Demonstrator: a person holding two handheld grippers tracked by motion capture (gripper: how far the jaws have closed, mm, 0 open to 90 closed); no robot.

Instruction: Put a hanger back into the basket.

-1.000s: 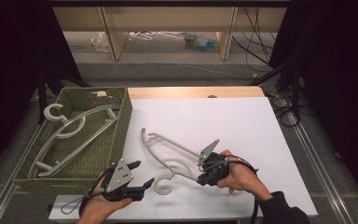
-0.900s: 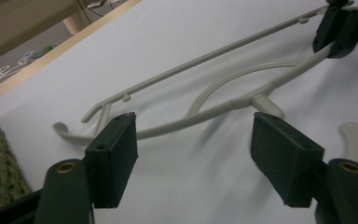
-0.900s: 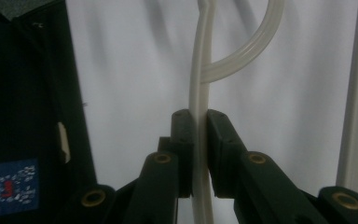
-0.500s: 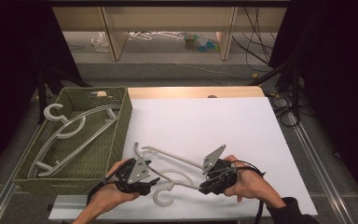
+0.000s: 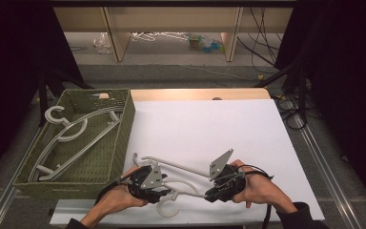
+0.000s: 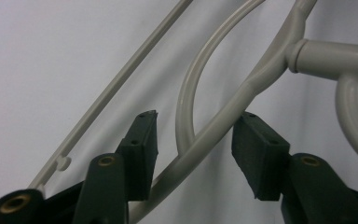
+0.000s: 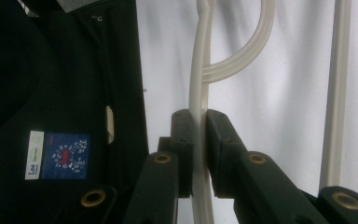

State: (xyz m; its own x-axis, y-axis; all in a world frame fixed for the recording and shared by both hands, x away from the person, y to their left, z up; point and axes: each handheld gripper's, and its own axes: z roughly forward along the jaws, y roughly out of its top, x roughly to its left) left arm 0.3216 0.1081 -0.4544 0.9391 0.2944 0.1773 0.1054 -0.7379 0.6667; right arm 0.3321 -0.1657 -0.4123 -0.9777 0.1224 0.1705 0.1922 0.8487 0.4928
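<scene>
High view puts a pale plastic hanger (image 5: 181, 174) at the lower middle of the frame, lying on the white bench (image 5: 209, 124), with its hook toward the bottom edge. The right hand-held gripper (image 5: 215, 194) comes in from the lower right and has the hanger's arm pinched; in the right gripper view its pads (image 7: 183, 140) press flat on either side of the thin bar (image 7: 200, 140), so that grip is firm. The left hand-held gripper (image 5: 159, 190) sits at the lower left of the hanger. In the left gripper view its jaws straddle the shoulder bar (image 6: 200, 144) near the hook's neck; they have just been closing and stand at a middling gap, one pad (image 6: 142, 149) close on the bar and the other pad (image 6: 258, 154) apart from it.

By my judgement the step in hand is taking a second hold so both hands carry the hanger. Next the left jaws need to finish closing squarely on the bar, then both lift level toward the woven basket (image 5: 124, 129) at the left, where another hanger (image 5: 71, 138) already lies.
</scene>
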